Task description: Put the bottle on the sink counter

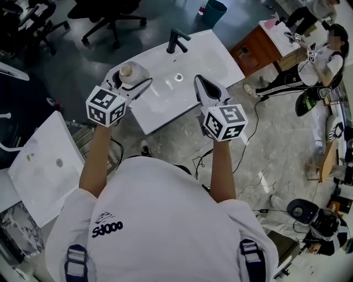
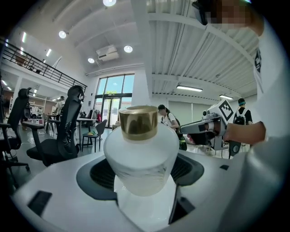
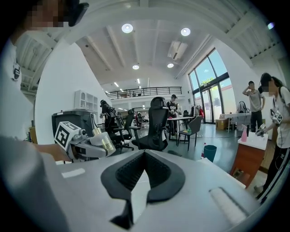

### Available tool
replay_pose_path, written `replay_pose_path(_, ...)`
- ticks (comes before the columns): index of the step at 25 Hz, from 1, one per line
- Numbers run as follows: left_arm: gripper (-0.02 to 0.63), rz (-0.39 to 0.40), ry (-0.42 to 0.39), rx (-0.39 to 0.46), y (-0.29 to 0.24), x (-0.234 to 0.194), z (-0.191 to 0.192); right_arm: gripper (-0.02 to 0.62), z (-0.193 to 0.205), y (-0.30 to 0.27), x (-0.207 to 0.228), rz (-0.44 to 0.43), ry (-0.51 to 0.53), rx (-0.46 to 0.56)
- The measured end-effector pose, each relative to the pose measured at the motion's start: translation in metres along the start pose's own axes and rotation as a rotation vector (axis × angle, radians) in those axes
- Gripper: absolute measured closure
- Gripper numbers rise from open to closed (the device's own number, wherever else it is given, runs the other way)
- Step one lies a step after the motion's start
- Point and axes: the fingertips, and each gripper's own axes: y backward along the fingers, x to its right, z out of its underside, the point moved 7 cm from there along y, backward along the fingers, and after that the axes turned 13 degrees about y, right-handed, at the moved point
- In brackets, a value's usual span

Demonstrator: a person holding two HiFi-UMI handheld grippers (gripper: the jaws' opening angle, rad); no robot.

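A squat frosted white bottle (image 1: 132, 70) with a gold cap (image 2: 138, 121) is held over the left end of the white sink counter (image 1: 215, 58). My left gripper (image 1: 131, 81) is shut on its body (image 2: 141, 158), and the bottle stands upright between the jaws. In the right gripper view the bottle (image 3: 100, 141) shows at the left, in the left gripper (image 3: 84, 146). My right gripper (image 1: 203, 88) hovers over the counter's front right part, shut with nothing in it; its black pads meet at the tips (image 3: 144, 153). The left gripper view shows the right gripper (image 2: 206, 127) off to the right.
A black faucet (image 1: 177, 39) stands at the counter's back, and a drain (image 1: 178, 77) sits in the basin. A second white sink slab (image 1: 49, 165) lies at the left. Office chairs (image 1: 113, 16), a teal bin (image 1: 214, 11), a wooden cabinet (image 1: 256, 49), floor cables and a person (image 1: 309, 66) surround the spot.
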Motion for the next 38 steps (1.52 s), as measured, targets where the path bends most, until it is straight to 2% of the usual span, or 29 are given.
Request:
replay_pose_path(4,0.262,0.011,0.011,-0.015,-0.01,-0.017,0.002,0.584,0.002,-0.014,0.006,0.004,-0.021,-0.001)
replay_pose_path(9,0.262,-0.022,0.033,-0.023,-0.021,-0.036,0.005,0.584,0.009,-0.033,0.018,-0.017,-0.038,-0.015)
replay_pose_path(15,0.262,-0.106,0.097,-0.016,-0.034,-0.058,0.019,0.584,0.019,-0.056,0.038,-0.106,-0.026,-0.038)
replay_pose_path(25,0.262,-0.207,0.172,-0.009,-0.08,-0.088,0.046,0.584,0.058,-0.089,0.06,-0.219,-0.076,-0.11)
replay_pose_path(32,0.262,-0.252,0.182,-0.021,-0.118,-0.117,0.067,0.584,0.083,-0.112,0.072,-0.265,-0.103,-0.161)
replay_pose_path(38,0.262,-0.294,0.179,-0.069,-0.144,-0.142,0.092,0.584,0.097,-0.13,0.069,-0.316,-0.097,-0.186)
